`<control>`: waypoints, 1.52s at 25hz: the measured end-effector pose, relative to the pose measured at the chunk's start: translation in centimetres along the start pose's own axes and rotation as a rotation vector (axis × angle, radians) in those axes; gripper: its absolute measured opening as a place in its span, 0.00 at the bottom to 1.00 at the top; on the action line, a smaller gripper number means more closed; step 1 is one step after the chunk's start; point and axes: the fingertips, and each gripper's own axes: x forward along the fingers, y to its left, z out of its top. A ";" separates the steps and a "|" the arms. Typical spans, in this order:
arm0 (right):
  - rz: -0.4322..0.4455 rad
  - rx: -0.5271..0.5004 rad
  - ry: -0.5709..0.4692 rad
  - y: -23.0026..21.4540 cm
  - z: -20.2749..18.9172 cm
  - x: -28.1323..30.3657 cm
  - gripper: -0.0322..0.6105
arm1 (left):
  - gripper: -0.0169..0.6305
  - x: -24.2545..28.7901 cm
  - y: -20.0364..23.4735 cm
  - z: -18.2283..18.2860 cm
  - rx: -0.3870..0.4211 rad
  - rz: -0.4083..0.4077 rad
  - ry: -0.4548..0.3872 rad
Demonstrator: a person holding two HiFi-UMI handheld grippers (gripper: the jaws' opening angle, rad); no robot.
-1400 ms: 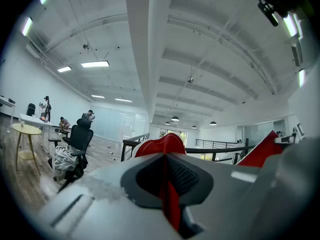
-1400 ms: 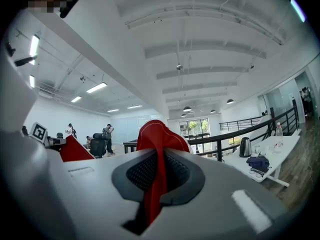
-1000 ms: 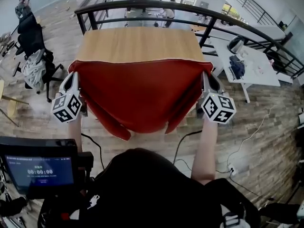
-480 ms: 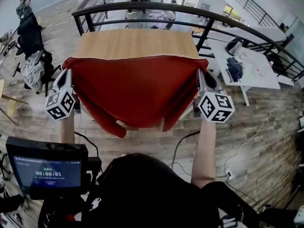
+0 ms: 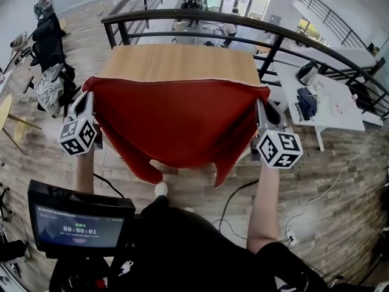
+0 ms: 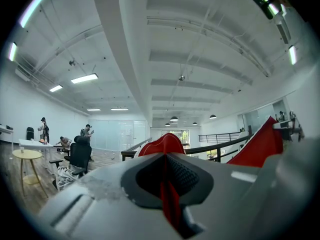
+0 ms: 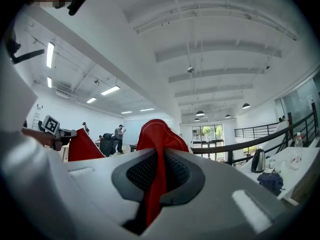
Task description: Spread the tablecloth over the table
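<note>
While we hold it up, tablecloth: red, stretched between our two grippers, with its top edge running straight from one to the other. The middle sags below them and two loose ends hang down on our side.
Left gripper: pressed together on the left corner of the tablecloth. In the left gripper view a red fold runs between the pads and bulges out ahead of the jaws.
Right gripper: pinching the right corner in the same way. In the right gripper view the red cloth rises beyond the jaw tips and trails down between the pads.
Marker cubes: one sits behind the left jaws and one behind the right jaws, both nearer to us.
Table: wooden top, straight ahead of both grippers. Its far part is bare and its near part is behind the cloth; we cannot tell whether the cloth touches it.
Railing: black, curving round beyond the table, ahead of both grippers.
Desk: white, off to the right of the right gripper and past the railing, with a kettle on it.
Chair: to the left of the left gripper, draped with clothing.
Screen: lit, below the left gripper and close to our body.
</note>
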 end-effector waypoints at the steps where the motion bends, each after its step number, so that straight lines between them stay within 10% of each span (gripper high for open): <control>1: -0.004 0.002 -0.002 -0.3 0.1 0.4 0.08 | 0.05 0.6 0.2 0.3 0.002 -0.001 -0.003; 28: -0.266 -0.102 0.071 -2.2 0.6 23.8 0.08 | 0.05 28.1 14.1 -0.2 -0.002 -0.169 0.002; 38: -0.295 -0.070 0.113 -8.8 -3.3 34.6 0.08 | 0.05 40.0 16.0 -3.6 0.020 -0.111 0.089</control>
